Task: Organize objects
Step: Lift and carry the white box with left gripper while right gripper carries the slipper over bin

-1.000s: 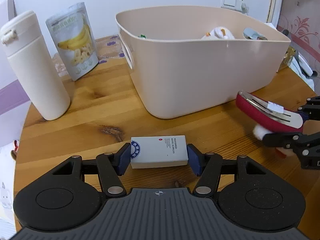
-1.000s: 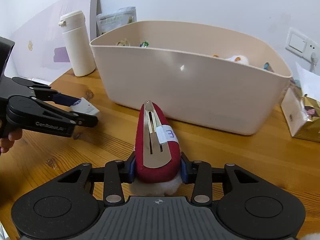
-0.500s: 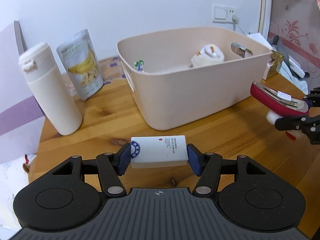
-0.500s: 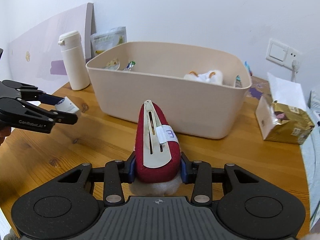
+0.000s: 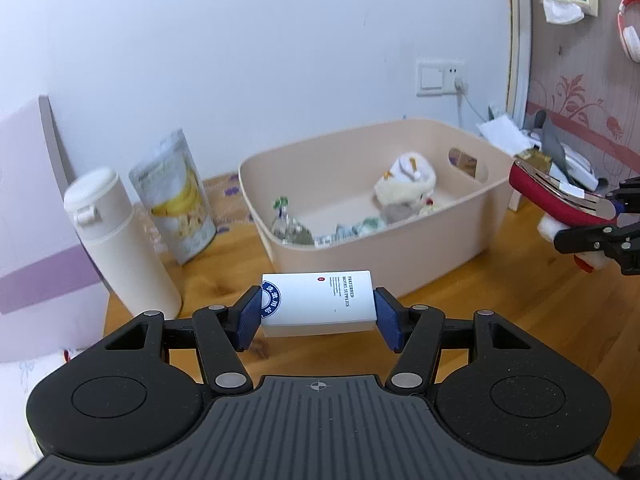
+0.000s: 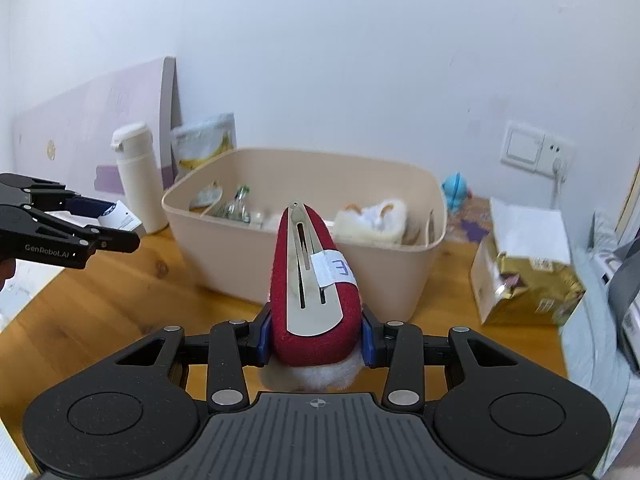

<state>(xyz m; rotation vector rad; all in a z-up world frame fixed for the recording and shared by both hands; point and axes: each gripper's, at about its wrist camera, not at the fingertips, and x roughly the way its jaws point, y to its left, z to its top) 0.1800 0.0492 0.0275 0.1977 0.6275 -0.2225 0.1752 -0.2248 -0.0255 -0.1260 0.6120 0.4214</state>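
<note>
My left gripper (image 5: 318,312) is shut on a small white box (image 5: 320,304) with a blue round mark, held in the air in front of the beige bin (image 5: 460,236). My right gripper (image 6: 314,340) is shut on a red felt hair clip (image 6: 312,280) with a metal snap plate and white fluff beneath, raised before the beige bin (image 6: 304,276). In the left wrist view the red clip (image 5: 560,196) and right gripper (image 5: 600,220) hang at the right edge. In the right wrist view the left gripper (image 6: 100,224) with the box (image 6: 120,216) is at the left. The bin holds a plush toy (image 5: 404,184) and several small items.
A cream bottle (image 5: 120,248) and a banana-chip pouch (image 5: 176,200) stand left of the bin on the wooden table (image 5: 520,300). A gold-wrapped box (image 6: 528,280) sits right of the bin, with a blue toy (image 6: 456,192) behind. A wall socket (image 6: 536,148) is at the right.
Both grippers have risen well above the table with their objects still held; the bin's inside has come into view from above.
</note>
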